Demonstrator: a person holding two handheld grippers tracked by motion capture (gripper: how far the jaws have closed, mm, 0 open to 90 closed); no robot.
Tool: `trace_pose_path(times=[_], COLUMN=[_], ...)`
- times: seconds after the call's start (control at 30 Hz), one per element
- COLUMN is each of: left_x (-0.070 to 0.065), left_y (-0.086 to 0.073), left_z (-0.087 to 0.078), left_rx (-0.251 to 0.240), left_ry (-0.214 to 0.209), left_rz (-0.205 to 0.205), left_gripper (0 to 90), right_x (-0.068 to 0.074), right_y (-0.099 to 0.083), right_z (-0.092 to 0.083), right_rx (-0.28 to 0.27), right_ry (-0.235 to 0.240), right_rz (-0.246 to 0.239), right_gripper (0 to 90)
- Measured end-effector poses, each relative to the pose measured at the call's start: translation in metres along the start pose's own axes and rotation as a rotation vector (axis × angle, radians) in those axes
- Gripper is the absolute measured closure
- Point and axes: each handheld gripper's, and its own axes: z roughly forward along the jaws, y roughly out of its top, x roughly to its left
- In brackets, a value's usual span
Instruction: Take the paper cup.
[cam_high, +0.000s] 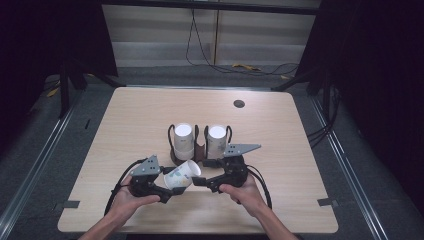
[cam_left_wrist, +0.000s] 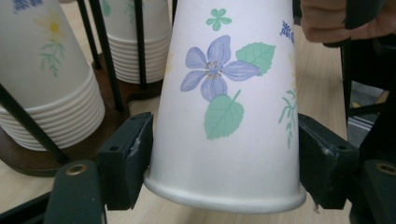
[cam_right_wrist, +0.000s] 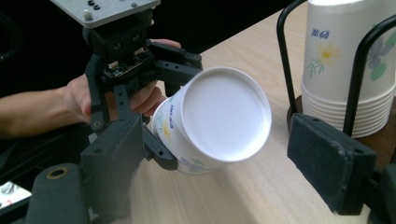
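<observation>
Cups come first: from the high view, two stacks of paper cups (cam_high: 183, 137) sit upside down in a dark wire rack (cam_high: 200, 150) in the middle of the worktop (cam_high: 125, 125), so one cup can be lifted off the top. Just in front of the rack, the left tool (cam_high: 172, 187) holds one flowered cup (cam_high: 183, 175) tipped on its side, up off the wood, with the right tool (cam_high: 200, 172) close beside the cup's end. In the left gripper view, the two black jaws press the cup (cam_left_wrist: 219, 107) on both sides near its rim, so it cannot slip. The rack and its stacks (cam_left_wrist: 51, 107) stand just behind. In the right gripper view, the cup's white bottom (cam_right_wrist: 226, 114) faces the camera between the right tool's own jaws, which stand wide and do not touch it. I think the right tool has let go, so the left tool (cam_right_wrist: 154, 93) carries the cup alone.
</observation>
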Motion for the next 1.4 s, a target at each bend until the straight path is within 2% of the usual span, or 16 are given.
trace_pose_path(times=[0.03,0.1,0.17,0.27,0.33,0.5,0.57,0.73,0.77,0.8,0.83,0.9,0.97,1.13,1.17,1.4], left_x=[-0.001,-0.002,-0.003,-0.003,-0.001,0.000,-0.001,-0.004,-0.006,-0.006,-0.007,-0.008,-0.009,-0.010,-0.010,-0.011], left_y=[-0.001,-0.001,-0.001,-0.001,0.002,0.009,0.008,0.006,0.006,0.006,0.006,0.005,0.005,0.006,0.007,0.011], left_z=[0.002,0.002,0.003,0.004,0.005,0.003,0.005,0.009,0.009,0.009,0.009,0.009,0.010,0.012,0.012,0.014], left_rx=[0.022,0.024,0.050,0.061,0.088,0.111,0.133,0.157,0.156,0.156,0.155,0.152,0.165,0.183,0.209,0.237], left_ry=[-0.005,-0.008,-0.004,-0.011,-0.004,0.005,0.001,-0.005,-0.006,-0.006,-0.016,-0.016,-0.017,-0.017,-0.019,-0.005], left_rz=[0.001,-0.004,-0.006,-0.017,-0.008,0.007,0.019,0.041,0.054,0.054,0.053,0.054,0.073,0.088,0.104,0.138], left_gripper=[26.4,26.3,26.4,26.7,26.8,26.8,26.8,26.8,26.8,26.8,26.8,26.8,26.8,27.1,27.2,27.5], right_x=[0.000,0.001,0.000,0.000,-0.001,-0.004,-0.005,-0.005,-0.004,-0.004,-0.003,-0.003,-0.003,-0.002,-0.002,-0.002], right_y=[-0.001,-0.004,-0.005,-0.005,-0.006,-0.006,-0.005,-0.005,-0.005,-0.005,-0.006,-0.006,-0.006,-0.004,-0.003,-0.002], right_z=[-0.001,-0.003,-0.004,-0.003,-0.002,0.001,0.002,0.003,0.003,0.003,0.002,0.002,0.004,0.006,0.008,0.015], right_rx=[0.004,-0.007,-0.009,-0.001,0.020,0.073,0.099,0.126,0.167,0.167,0.196,0.201,0.232,0.249,0.265,0.324], right_ry=[0.006,0.004,0.004,0.002,0.004,-0.006,-0.008,-0.005,-0.043,-0.043,-0.039,-0.040,-0.029,-0.020,-0.027,-0.006], right_rz=[-0.022,-0.032,-0.033,-0.036,-0.044,-0.060,-0.072,-0.083,-0.117,-0.117,-0.119,-0.121,-0.131,-0.143,-0.151,-0.176], right_gripper=[19.5,19.6,19.5,19.9,19.9,19.9,19.9,19.8,19.9,19.9,20.0,19.9,19.9,19.9,20.0,19.9])
